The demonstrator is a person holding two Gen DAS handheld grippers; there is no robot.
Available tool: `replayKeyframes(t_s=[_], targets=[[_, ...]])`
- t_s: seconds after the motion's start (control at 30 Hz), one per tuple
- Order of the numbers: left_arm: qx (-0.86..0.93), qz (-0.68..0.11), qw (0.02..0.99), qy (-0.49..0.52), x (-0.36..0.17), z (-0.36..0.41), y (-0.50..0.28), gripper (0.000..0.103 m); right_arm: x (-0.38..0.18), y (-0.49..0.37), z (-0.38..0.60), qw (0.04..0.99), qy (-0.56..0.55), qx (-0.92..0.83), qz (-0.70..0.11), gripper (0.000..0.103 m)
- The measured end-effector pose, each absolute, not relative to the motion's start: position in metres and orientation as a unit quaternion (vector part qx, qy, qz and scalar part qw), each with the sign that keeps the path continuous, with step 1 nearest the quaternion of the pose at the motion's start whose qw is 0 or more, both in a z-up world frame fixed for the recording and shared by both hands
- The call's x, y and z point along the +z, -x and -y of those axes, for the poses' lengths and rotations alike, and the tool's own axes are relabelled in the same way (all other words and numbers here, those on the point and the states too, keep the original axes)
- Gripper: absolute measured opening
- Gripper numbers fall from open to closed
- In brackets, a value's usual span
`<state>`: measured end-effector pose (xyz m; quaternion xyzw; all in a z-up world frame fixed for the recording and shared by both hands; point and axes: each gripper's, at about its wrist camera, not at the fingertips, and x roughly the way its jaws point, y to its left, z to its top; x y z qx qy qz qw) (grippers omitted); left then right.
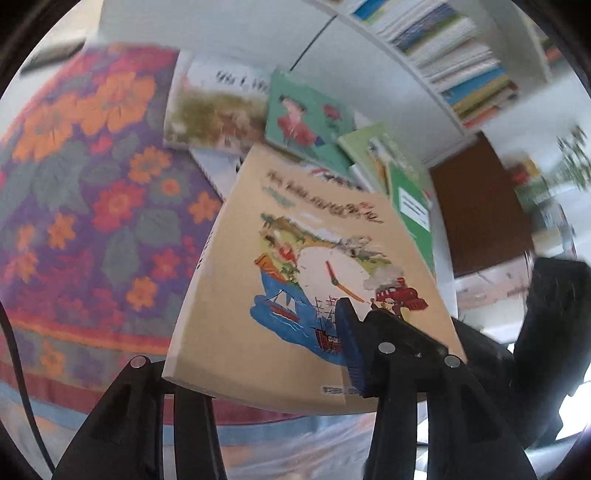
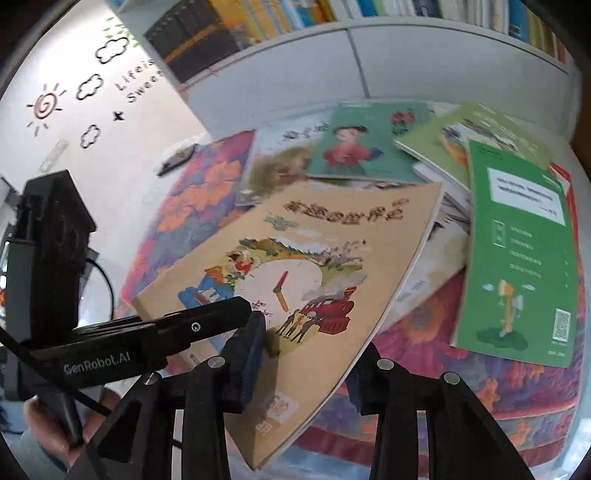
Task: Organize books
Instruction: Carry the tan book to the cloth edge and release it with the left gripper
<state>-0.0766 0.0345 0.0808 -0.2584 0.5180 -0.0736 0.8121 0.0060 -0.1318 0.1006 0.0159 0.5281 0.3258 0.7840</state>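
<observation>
The left tool [image 1: 354, 347] clamps the tan book [image 1: 314, 266], lifted over the desk's [image 2: 424, 402] book pile [image 2: 406, 155]; the right tool [image 2: 303, 369] straddles it, open. Next comes shelving, needing steady carriage to the shelf [image 2: 332, 33].

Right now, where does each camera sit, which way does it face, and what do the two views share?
Left wrist: sits on the left tool, faces along its fingers over the tan book to the flowered cloth and bookshelf; its fingers and the right tool show.
Right wrist: sits on the right tool, faces the tan book, bookshelf and decorated wall; its fingers, the left tool and a hand show.
Shared: tan book, teal book, green book, flowered cloth, bookshelf.
</observation>
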Motion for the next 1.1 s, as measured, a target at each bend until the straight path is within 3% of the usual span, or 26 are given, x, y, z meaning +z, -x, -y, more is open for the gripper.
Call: replayKeyframes(t_s=[0.1, 0.57, 0.8, 1.1], targets=[[-0.09, -0.504, 0.834, 0.208, 0.099, -0.04, 0.091, 0.042, 0.116, 0.011, 0.122, 0.782, 0.002, 0.344, -0.52, 0.037], [-0.036, -0.4, 0.888, 0.226, 0.173, -0.197, 0.101, 0.042, 0.184, 0.017, -0.026, 0.792, 0.016, 0.426, -0.437, 0.037], [0.013, -0.387, 0.89, 0.241, 0.159, -0.267, 0.066, 0.042, 0.176, -0.024, -0.113, 0.773, 0.017, 0.458, -0.439, 0.037], [0.041, -0.387, 0.878, 0.277, 0.101, -0.331, 0.004, 0.042, 0.125, -0.101, -0.187, 0.743, 0.005, 0.469, -0.477, 0.038]])
